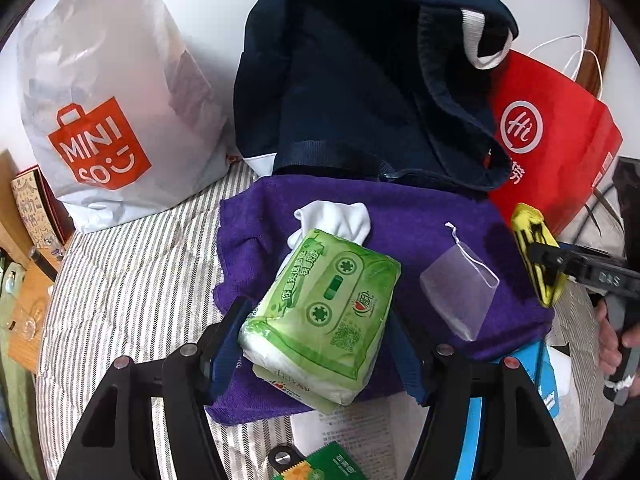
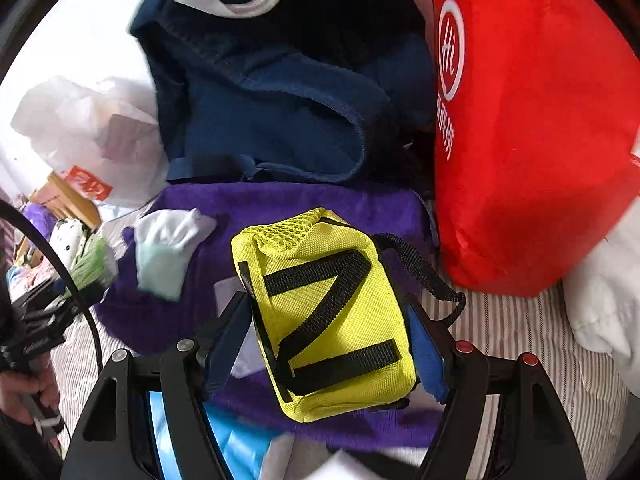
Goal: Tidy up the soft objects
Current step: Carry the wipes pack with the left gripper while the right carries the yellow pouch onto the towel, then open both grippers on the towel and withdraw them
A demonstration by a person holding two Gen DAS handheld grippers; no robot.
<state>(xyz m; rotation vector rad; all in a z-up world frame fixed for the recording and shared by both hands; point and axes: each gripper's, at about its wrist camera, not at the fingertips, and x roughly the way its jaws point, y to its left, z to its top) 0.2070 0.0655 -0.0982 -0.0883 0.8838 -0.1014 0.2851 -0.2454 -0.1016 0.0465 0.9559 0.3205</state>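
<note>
The left gripper is clamped on a green tissue pack, its blue pads pressed against both long sides. A second green pack lies just under it. Below them a purple towel is spread on the striped bedding. On the towel, just beyond the pack and touching it, sits a white sock; to the right lies a small clear pouch with a white drawstring.

The right gripper has closed on a yellow pouch with black straps, held above the towel; its black loop strap hangs off to the right. In the left view the same pouch appears at the right edge, over the towel's far right corner, with the right hand behind it.

Beyond the towel a dark navy garment with a white-trimmed opening is heaped up against the wall. To its left stands a white shopping bag with an orange logo; to its right a red bag with white cord handles, touching the garment. A wooden side table shows at the far left, beside the bed.
</note>
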